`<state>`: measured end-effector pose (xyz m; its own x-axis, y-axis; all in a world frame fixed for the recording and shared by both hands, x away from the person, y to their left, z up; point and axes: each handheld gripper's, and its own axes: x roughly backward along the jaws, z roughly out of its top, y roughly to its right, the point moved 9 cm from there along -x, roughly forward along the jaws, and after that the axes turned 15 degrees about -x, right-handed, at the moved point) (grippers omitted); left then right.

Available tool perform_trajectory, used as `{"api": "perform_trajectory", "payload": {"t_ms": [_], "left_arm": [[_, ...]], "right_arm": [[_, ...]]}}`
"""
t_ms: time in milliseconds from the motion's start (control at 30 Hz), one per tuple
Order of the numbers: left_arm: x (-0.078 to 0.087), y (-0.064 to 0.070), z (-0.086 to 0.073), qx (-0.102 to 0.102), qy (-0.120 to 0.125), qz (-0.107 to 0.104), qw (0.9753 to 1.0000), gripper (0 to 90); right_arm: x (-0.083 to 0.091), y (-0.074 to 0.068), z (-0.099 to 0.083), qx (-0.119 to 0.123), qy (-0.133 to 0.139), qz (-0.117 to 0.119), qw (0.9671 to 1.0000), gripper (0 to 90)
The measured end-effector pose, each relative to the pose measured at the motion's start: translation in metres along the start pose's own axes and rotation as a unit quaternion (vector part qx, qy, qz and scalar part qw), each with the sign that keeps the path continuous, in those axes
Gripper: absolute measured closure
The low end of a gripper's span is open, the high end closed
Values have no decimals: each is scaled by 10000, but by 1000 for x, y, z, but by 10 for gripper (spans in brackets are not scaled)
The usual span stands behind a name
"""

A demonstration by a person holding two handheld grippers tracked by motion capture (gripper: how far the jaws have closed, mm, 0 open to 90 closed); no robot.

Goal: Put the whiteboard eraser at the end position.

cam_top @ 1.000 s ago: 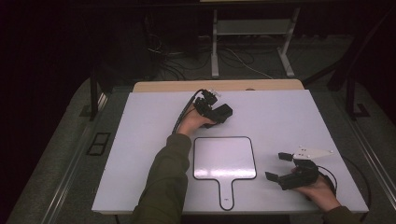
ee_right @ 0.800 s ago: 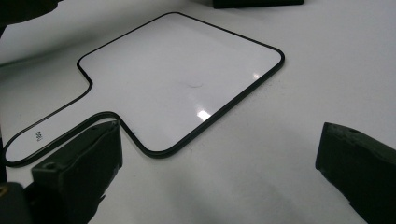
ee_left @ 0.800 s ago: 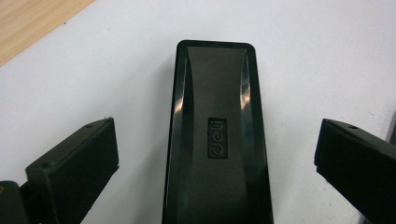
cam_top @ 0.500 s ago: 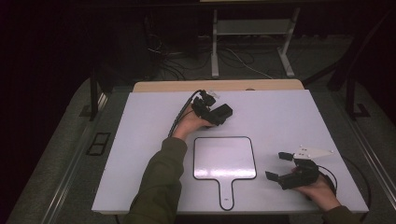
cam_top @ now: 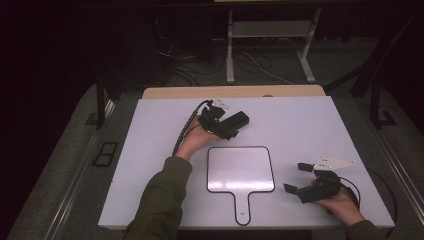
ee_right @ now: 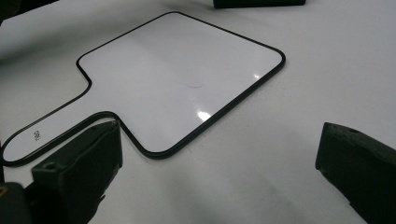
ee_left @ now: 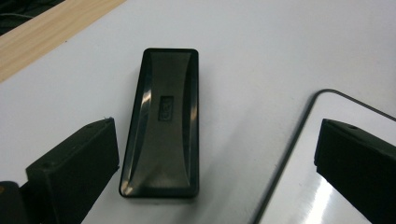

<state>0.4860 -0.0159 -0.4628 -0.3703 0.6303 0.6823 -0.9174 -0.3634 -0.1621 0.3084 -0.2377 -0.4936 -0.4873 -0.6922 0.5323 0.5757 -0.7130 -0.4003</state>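
A black whiteboard eraser (ee_left: pixel 161 123) lies flat on the white table, its long side running away from the camera. My left gripper (ee_left: pixel 217 158) is open, one jaw on each side of the eraser and clear of it. In the high view the left gripper (cam_top: pixel 233 126) and the eraser (cam_top: pixel 241 118) are at the table's far middle. A paddle-shaped whiteboard (cam_top: pixel 240 169) with a black rim lies in the centre, handle (cam_top: pixel 242 207) toward the near edge. My right gripper (cam_top: pixel 296 178) is open, low over the table right of the board, with nothing between its jaws. In the right gripper view the whiteboard (ee_right: pixel 182 79) is ahead.
The white table (cam_top: pixel 320 130) has bare surface on its left and far right. A wooden strip (cam_top: pixel 235 91) runs along its far edge. Beyond it are cables and a metal stand (cam_top: pixel 270 30) on a dark floor. The left gripper's cable (cam_top: pixel 186 131) trails beside the forearm.
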Motion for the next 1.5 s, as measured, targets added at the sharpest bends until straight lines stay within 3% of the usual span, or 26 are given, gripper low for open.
{"api": "perform_trajectory", "payload": {"t_ms": [500, 933, 1500], "left_arm": [[26, 22, -19, 58, 151, 121, 9998, 0], [49, 40, -38, 124, 522, 362, 9979, 0], [72, 73, -58, 107, 676, 336, 9971, 0]], "right_arm": [[-1, 1, 0, 31, -6, -40, 10000, 0], [0, 2, 0, 35, 0, -60, 10000, 0], [0, 2, 0, 40, 28, -68, 10000, 0]]}}
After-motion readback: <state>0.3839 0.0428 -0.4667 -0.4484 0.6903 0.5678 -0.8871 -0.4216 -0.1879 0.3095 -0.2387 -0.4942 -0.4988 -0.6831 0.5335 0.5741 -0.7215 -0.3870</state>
